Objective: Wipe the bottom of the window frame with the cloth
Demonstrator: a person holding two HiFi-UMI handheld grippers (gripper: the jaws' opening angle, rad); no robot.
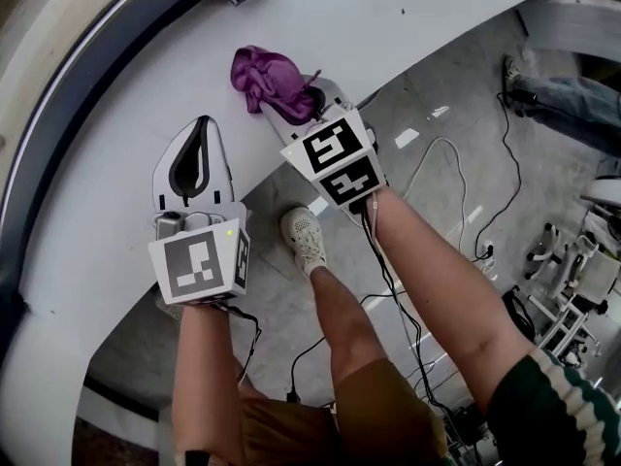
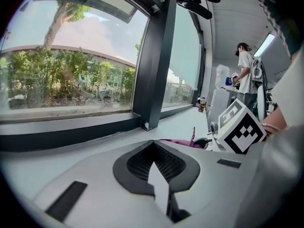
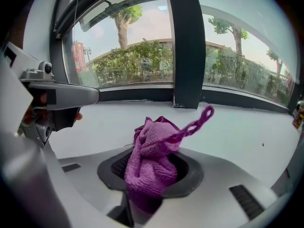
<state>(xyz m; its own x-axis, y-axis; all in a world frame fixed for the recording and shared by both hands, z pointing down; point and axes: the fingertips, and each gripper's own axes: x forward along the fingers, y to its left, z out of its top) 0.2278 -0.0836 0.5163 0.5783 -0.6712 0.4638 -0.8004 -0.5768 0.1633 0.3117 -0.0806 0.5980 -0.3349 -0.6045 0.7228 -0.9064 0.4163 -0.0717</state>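
A purple cloth (image 1: 264, 74) is bunched at the tips of my right gripper (image 1: 307, 93), just over the white sill (image 1: 417, 17). In the right gripper view the cloth (image 3: 152, 160) fills the shut jaws of the right gripper (image 3: 151, 177), and a loop of it sticks up. My left gripper (image 1: 202, 122) rests on the sill to the left, shut with nothing in it (image 2: 154, 165). The dark bottom rail of the window frame (image 1: 92, 61) runs along the far side of the sill, a short way beyond both grippers (image 3: 137, 94).
A dark upright mullion (image 3: 185, 46) meets the sill ahead of the right gripper. Below the sill edge are the person's legs, a white shoe (image 1: 307, 241) and cables on the floor (image 1: 441, 163). Another person (image 2: 246, 70) stands far right by equipment.
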